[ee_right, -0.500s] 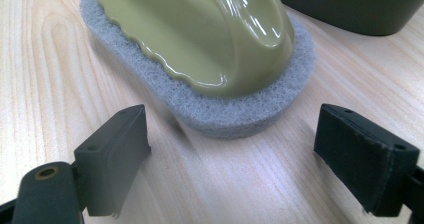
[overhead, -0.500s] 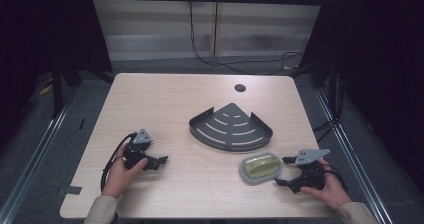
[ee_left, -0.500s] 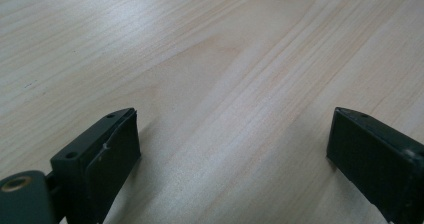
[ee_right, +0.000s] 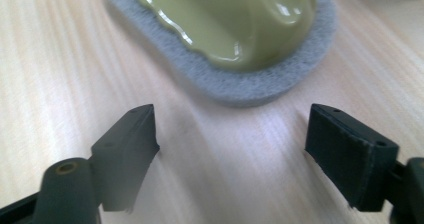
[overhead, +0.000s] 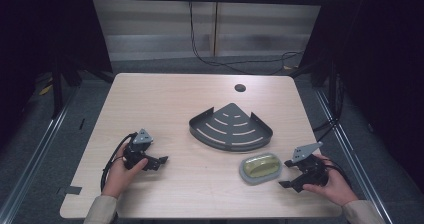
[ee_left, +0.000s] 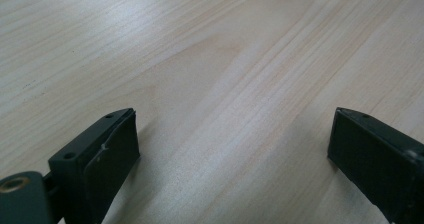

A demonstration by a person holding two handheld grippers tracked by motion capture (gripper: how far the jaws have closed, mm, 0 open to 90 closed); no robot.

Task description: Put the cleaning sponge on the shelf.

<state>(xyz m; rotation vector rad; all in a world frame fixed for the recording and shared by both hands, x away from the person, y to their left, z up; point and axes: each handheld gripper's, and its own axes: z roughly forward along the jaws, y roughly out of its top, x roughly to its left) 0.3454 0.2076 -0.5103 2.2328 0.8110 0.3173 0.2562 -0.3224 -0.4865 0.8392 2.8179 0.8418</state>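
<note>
A scrubbing sponge [overhead: 260, 168] with a glossy olive-green top and a grey pad lies flat on the wooden table [overhead: 175, 104], front right. My right gripper [overhead: 286, 174] rests just right of it, held by a hand, with its jaws pointed at it. In the right gripper view the sponge [ee_right: 235, 24] lies a short way beyond the open right gripper [ee_right: 232, 119], with bare wood between the pads. My left gripper [overhead: 161, 163] lies on the table at the front left, held by the other hand. In its own view the left gripper [ee_left: 232, 134] stands open over bare wood.
A dark grey fan-shaped corner rack [overhead: 231, 127] with slots sits at the table's middle, just behind the sponge. A round cable hole [overhead: 240, 88] is near the far edge. Black cables [overhead: 112, 159] trail from the left gripper toward the front edge.
</note>
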